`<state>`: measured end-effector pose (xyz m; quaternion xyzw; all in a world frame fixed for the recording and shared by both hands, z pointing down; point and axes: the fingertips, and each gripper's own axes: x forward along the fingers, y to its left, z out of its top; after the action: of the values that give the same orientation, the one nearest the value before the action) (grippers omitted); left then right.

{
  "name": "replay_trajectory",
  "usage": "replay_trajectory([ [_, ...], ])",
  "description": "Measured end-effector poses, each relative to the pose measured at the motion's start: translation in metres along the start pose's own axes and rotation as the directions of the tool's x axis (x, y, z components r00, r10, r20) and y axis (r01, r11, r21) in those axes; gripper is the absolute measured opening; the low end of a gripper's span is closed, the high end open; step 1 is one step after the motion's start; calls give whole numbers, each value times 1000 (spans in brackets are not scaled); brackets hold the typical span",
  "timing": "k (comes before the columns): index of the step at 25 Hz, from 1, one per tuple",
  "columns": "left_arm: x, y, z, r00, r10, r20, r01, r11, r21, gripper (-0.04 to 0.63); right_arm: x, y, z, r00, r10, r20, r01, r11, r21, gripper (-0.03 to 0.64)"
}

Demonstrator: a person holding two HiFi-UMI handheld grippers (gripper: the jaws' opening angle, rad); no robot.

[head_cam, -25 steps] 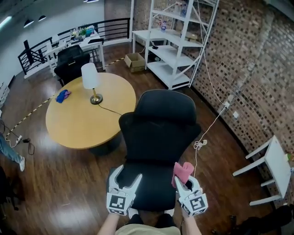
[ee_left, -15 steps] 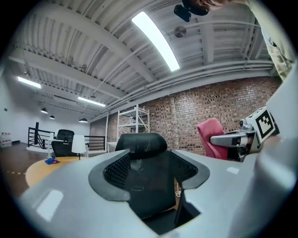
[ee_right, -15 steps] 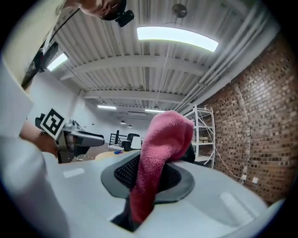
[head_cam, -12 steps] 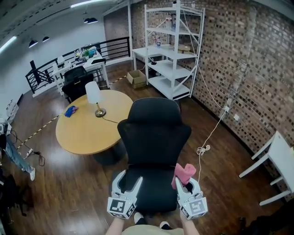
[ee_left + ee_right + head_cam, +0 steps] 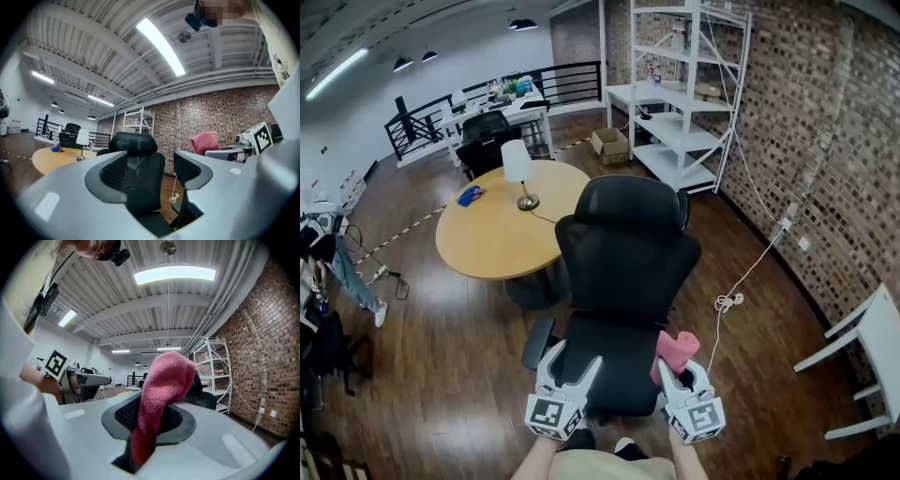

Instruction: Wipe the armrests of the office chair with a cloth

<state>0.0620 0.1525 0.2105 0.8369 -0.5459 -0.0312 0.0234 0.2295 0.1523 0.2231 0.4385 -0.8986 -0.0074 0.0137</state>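
Two grippers hovering at the front of the chair, cloth riding in the right one.

Far left, a round wooden table [image 5: 487, 246] is carrying a white-shaded brass lamp [image 5: 517, 167] and a crumpled blue rag [image 5: 471, 195]. Next over, the black mesh office chair [image 5: 623, 253] is facing the person, its left padded armrest [image 5: 536, 341] sticking out just beside the left gripper [image 5: 572, 362]. That gripper's jaws are standing spread, having just been opening, and they're pinching nothing; only the chair is showing through the gap. The right gripper [image 5: 680, 373] is clamping down on a fuzzy pink cloth [image 5: 675, 351], which is poking up over the seat's right edge. White metal shelving [image 5: 684, 94] is standing against the brick wall [image 5: 825, 141].
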Motion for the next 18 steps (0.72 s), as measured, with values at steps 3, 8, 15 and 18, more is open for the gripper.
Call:
replay_trajectory([
  [3,-6,7,4,999,37,0,-37,999,-4,287,3,5,1,1000,31,1,-31,999,6,66],
  [8,-17,26,3,996,94,1,-94,996,-8,287,14,16,-9,997,80,-6,-80,997,-3,66],
  [15,-51,65,0,976,219,-1,-219,976,-1,287,36,42,-24,981,189,-43,-189,982,15,66],
  [18,-65,82,1,961,278,-8,-278,961,-3,287,48,54,-28,968,244,-51,-243,970,23,66],
])
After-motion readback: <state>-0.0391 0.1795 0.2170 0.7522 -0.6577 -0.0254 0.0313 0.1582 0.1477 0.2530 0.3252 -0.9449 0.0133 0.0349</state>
